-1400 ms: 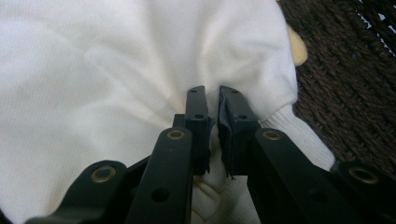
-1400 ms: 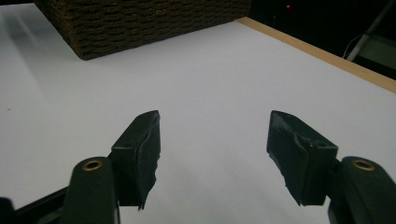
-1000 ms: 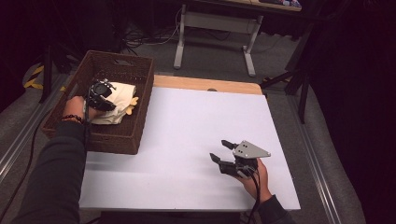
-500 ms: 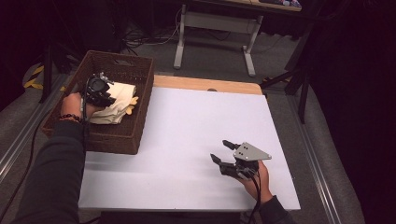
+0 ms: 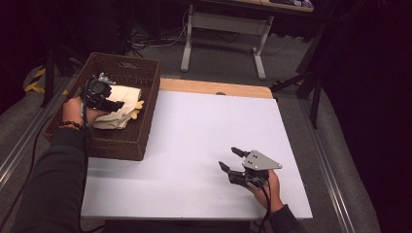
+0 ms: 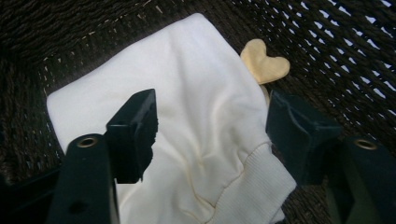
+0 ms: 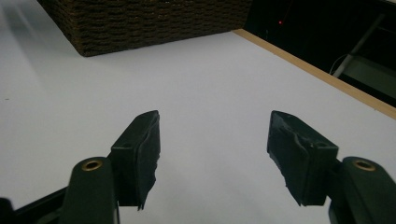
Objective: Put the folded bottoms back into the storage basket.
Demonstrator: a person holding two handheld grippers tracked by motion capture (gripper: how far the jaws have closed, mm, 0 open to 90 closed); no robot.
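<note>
1 wicker basket [image 5: 127, 141], 1 folded cream garment [image 6: 187, 116], 1 white table [image 5: 204, 145], 2 grippers

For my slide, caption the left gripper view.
Left gripper, jaws just opened, above folded cream garment in wicker basket.

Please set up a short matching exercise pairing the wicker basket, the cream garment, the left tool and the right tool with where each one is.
Things:
1. wicker basket
2. cream garment
3. left tool
4. right tool

Places or states:
A. folded, lying inside the basket
B. low over the bare white table, jaws apart, nothing between them
C. at the table's left edge
D. over the garment; its jaws have just been opening and stand clear of the cloth

Pairs: 1-C, 2-A, 3-D, 4-B
</note>
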